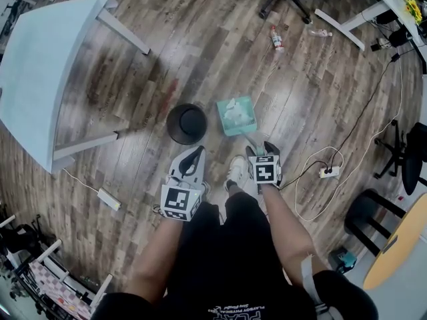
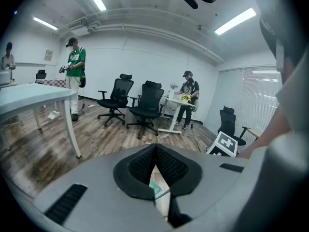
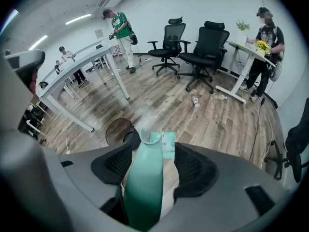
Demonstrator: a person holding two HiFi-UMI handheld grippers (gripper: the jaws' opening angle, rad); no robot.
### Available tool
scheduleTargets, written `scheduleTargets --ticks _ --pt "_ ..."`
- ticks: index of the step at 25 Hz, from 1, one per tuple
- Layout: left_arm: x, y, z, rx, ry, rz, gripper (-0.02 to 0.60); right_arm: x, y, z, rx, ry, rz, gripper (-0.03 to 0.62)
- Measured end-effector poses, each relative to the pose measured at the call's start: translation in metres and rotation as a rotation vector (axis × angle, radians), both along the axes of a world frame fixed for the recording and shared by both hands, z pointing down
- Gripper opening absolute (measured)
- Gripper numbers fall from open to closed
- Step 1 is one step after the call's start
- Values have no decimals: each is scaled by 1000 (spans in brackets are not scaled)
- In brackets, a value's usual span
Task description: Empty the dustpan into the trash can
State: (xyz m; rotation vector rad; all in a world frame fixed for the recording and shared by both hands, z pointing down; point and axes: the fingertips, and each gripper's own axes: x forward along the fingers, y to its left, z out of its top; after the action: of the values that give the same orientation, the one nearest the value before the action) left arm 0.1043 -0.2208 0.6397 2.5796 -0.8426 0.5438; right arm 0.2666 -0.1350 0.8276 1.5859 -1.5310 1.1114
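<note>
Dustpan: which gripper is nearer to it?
Right. The right gripper straddles the dustpan handle with open jaws; the left gripper sits apart, nearer the trash can.

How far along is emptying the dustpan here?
Done: nothing yet; the dustpan sits on the floor beside the can, pale litter seemingly inside. In hand: the right tool is open around its handle, not gripping. Remaining: grip, lift, tip into the can.

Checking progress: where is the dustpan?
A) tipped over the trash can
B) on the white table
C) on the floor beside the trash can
C: the dustpan lies on the floor beside the trash can, its handle between the open right tongs.
</note>
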Motion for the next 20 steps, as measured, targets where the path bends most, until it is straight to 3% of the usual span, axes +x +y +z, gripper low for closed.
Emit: scheduleTargets --ticks 7,14,20 --pt "-5 6 5 -13 -8 -3 20 2 1 9 -28 -17 31 276" --pt "-5 8 9 -25 -5 -8 20 4 -3 12 -36 33 19 114" --pt "-8 5 13 -27 -13 -16 20 3 -3 8 -22 47 32 100"
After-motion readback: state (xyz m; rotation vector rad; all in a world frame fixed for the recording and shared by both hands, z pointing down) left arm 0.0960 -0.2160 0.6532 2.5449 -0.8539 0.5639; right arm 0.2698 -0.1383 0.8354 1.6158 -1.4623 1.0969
